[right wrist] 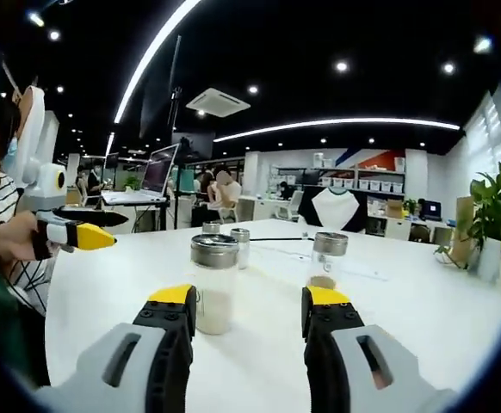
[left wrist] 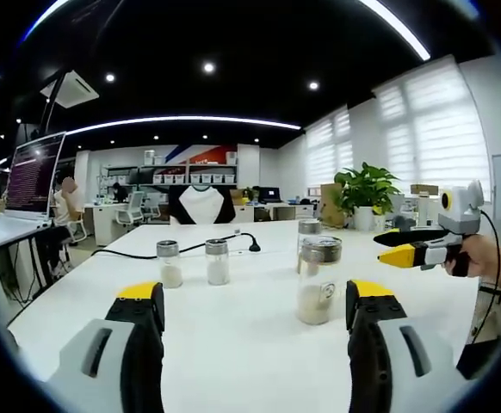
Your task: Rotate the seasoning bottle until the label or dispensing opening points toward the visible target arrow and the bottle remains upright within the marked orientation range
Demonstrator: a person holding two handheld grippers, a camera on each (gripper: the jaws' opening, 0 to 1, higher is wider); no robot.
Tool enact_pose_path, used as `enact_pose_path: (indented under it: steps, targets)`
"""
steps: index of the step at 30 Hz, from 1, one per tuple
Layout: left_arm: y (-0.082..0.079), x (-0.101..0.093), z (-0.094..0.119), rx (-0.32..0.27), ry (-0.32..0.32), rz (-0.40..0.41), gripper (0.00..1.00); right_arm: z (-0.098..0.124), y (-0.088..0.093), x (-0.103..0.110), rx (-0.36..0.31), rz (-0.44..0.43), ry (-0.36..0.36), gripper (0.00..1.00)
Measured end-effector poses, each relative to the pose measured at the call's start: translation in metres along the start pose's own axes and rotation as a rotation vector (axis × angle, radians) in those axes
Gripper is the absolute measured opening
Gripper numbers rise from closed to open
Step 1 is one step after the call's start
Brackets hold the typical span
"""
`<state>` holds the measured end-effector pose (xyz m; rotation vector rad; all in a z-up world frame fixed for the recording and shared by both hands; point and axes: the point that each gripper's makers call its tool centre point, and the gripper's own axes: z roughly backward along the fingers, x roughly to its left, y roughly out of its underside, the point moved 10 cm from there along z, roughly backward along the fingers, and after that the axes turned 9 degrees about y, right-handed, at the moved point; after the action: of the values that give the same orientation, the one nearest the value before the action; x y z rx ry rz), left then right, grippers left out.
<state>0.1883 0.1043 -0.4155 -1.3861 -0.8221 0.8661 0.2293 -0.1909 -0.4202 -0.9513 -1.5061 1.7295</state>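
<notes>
A tall glass seasoning bottle (left wrist: 318,280) with a metal lid and pale powder stands upright on the white table (left wrist: 233,344), ahead of my left gripper (left wrist: 255,297) and nearer its right jaw. The left jaws stand wide apart and hold nothing. My right gripper (left wrist: 403,247), held by a hand, hovers to the right of that bottle, apart from it. In the right gripper view the same bottle (right wrist: 214,297) stands just beyond the left jaw of my open right gripper (right wrist: 249,297). The left gripper (right wrist: 83,228) hangs at that view's left.
A second tall bottle (left wrist: 308,232) stands behind the first. Two small lidded jars (left wrist: 170,263) (left wrist: 218,261) sit to the left by a black cable (left wrist: 182,249). A potted plant (left wrist: 367,189) stands at the far right and a laptop (left wrist: 35,172) on a desk at the left.
</notes>
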Motion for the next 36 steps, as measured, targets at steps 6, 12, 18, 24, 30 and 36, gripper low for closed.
enact_pose_path:
  steps: [6, 12, 18, 24, 30, 36]
  targets:
    - [0.001, -0.003, 0.000, 0.001, 0.014, 0.002, 0.92, 0.026, 0.008, -0.002, -0.001, -0.089, 0.104, 0.49]
    - [0.003, -0.003, 0.001, 0.004, 0.012, 0.001, 0.92, 0.031, 0.014, -0.004, -0.002, -0.133, 0.131, 0.49]
    - [0.003, -0.004, 0.002, 0.004, 0.011, 0.000, 0.92, 0.027, 0.014, -0.002, 0.006, -0.125, 0.133, 0.50]
    - [0.003, -0.002, 0.002, 0.004, 0.009, 0.004, 0.92, 0.024, 0.013, -0.003, 0.006, -0.145, 0.128, 0.51]
    - [0.003, -0.003, 0.000, 0.008, 0.018, 0.001, 0.92, 0.018, 0.008, -0.010, -0.004, -0.133, 0.147, 0.51]
    - [0.002, -0.003, 0.000, 0.001, 0.022, 0.003, 0.92, 0.002, -0.004, -0.018, -0.007, -0.097, 0.154, 0.52]
